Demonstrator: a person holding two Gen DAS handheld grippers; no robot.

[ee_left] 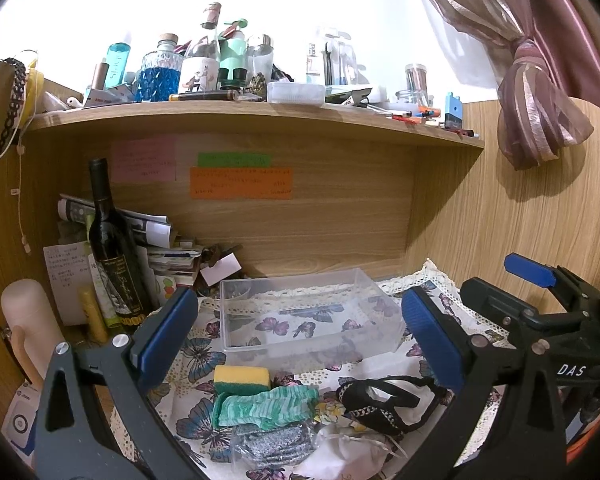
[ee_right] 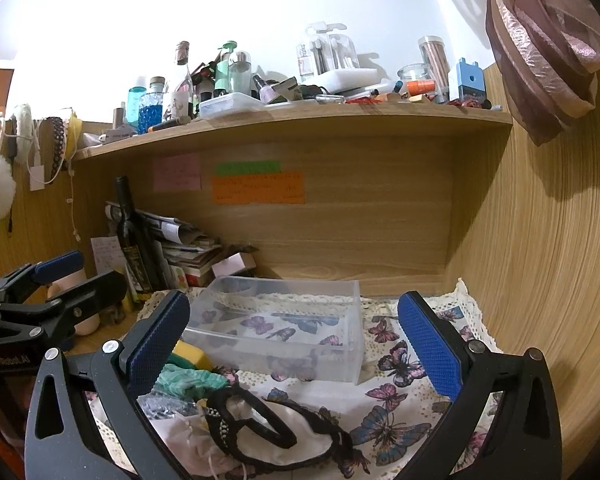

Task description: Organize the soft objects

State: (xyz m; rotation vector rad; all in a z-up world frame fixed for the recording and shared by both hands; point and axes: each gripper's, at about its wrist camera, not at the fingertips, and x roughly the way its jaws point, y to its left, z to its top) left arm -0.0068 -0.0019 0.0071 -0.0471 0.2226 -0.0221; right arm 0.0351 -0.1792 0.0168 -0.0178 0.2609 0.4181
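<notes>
A clear plastic box [ee_left: 384, 304] [ee_right: 352, 344] stands empty on the butterfly cloth [ee_left: 196, 356] [ee_right: 396, 400]. In front of it lie a yellow-green sponge [ee_left: 242, 378] [ee_right: 190, 352], a green-white cloth [ee_left: 268, 406] [ee_right: 188, 380], a grey glittery piece in plastic [ee_left: 268, 446], a black lace band [ee_left: 380, 402] [ee_right: 252, 428] and a white pouch [ee_left: 344, 458] [ee_right: 188, 440]. My left gripper [ee_left: 300, 336] is open above the pile. My right gripper [ee_right: 296, 340] is open above the lace band; it also shows in the left wrist view [ee_left: 512, 284]. The left gripper also shows in the right wrist view [ee_right: 84, 276].
A dark wine bottle [ee_left: 112, 248] [ee_right: 134, 244], a paper stack [ee_left: 168, 252] [ee_right: 188, 248] and a cream bottle [ee_left: 28, 324] stand at the back left. A cluttered shelf [ee_left: 260, 118] [ee_right: 300, 116] hangs overhead. A wooden wall [ee_right: 540, 240] and a tied curtain [ee_left: 536, 96] are on the right.
</notes>
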